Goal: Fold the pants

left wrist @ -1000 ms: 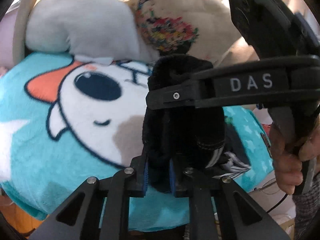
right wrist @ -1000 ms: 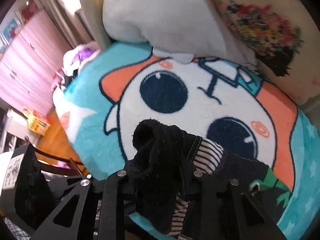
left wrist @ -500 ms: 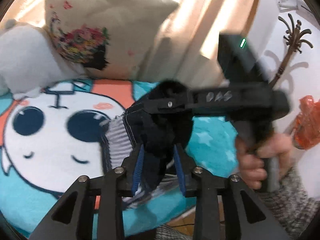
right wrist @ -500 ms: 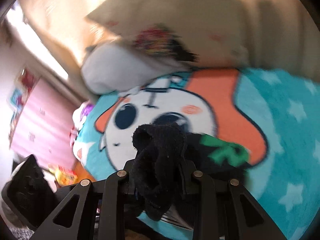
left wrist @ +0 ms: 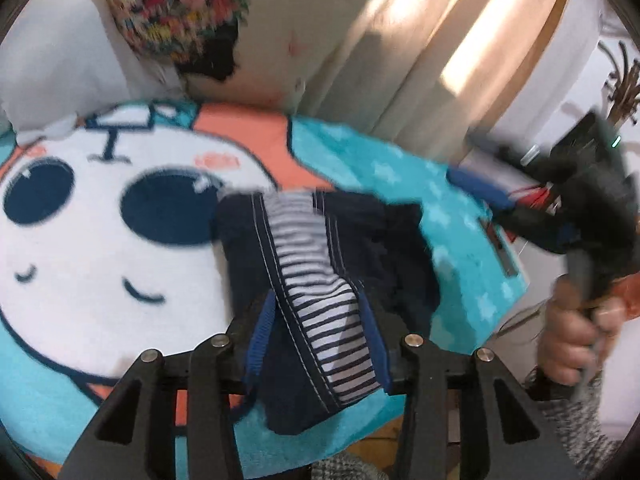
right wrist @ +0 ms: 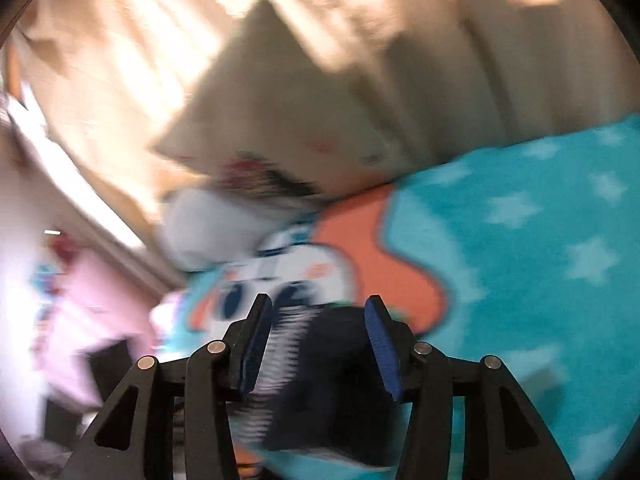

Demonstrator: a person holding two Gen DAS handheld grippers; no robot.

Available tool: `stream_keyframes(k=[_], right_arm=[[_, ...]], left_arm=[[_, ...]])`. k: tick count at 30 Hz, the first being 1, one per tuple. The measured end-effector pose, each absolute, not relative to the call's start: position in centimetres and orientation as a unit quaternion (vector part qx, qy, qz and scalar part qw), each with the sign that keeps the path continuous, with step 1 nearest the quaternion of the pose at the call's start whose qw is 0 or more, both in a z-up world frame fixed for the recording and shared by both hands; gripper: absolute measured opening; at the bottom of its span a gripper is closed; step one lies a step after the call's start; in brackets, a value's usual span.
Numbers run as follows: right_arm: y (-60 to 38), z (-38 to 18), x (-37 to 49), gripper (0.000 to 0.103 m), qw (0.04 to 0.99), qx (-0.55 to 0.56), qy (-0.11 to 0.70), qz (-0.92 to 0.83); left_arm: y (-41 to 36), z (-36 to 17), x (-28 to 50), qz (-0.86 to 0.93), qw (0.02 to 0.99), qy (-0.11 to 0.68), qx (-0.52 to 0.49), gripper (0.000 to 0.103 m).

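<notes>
The dark navy pants (left wrist: 320,264) with a striped white lining lie folded on the teal cartoon blanket (left wrist: 100,240). In the left wrist view my left gripper (left wrist: 318,320) is open, its blue pads either side of the striped band just above the cloth. My right gripper (left wrist: 568,208) shows blurred at the far right of that view, held in a hand away from the pants. In the right wrist view, which is blurred, my right gripper (right wrist: 320,344) is open and empty, with the pants (right wrist: 332,376) below it.
A beige embroidered pillow (left wrist: 240,36) and a grey pillow (left wrist: 60,64) lie at the blanket's far edge, with curtains (left wrist: 460,40) behind. The blanket's right edge (left wrist: 516,280) drops off near the hand. Pink furniture (right wrist: 92,300) stands at the left.
Both grippers have opened and let go of the pants, which now lie on the blanket. The right gripper has pulled away to the right; both views have swung.
</notes>
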State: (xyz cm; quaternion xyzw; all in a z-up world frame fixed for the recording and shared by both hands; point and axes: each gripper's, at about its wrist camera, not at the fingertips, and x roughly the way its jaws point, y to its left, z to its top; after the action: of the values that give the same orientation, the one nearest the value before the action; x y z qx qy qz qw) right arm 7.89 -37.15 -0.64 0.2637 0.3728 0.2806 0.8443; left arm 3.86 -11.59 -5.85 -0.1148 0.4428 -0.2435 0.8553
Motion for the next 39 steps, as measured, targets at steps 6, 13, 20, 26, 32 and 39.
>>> stream_keyframes(k=[6,13,20,26,32,39], right_arm=[[-34.4,-5.4,9.0,0.053,0.765,0.346,0.406,0.361],[-37.0,-10.6,7.6,0.053,0.764,0.406,0.419,0.275],[-39.0,-7.5,4.4,0.073,0.834,0.360,0.348,0.231],[-39.5,-9.2,4.5,0.074,0.840,0.342,0.369,0.202],[-39.3,-10.9,5.2,0.074,0.822,0.351,0.395,0.211],[-37.9,-11.0,7.0,0.070,0.813,0.342,0.401,0.247]], left_arm=[[-12.1,-6.8,3.4,-0.229,0.863,0.440,-0.092,0.043],[-11.5,-7.1,3.2,-0.236,0.859,0.442,-0.101,0.044],[-8.3,-4.0,1.4,-0.209,0.889,0.391,-0.110,0.057],[-6.2,-2.9,2.4,-0.163,0.911,0.362,-0.112,0.085],[-7.0,-6.6,7.4,-0.231,0.841,0.455,-0.181,0.085],[-10.1,-8.7,9.9,-0.284,0.801,0.485,-0.206,0.064]])
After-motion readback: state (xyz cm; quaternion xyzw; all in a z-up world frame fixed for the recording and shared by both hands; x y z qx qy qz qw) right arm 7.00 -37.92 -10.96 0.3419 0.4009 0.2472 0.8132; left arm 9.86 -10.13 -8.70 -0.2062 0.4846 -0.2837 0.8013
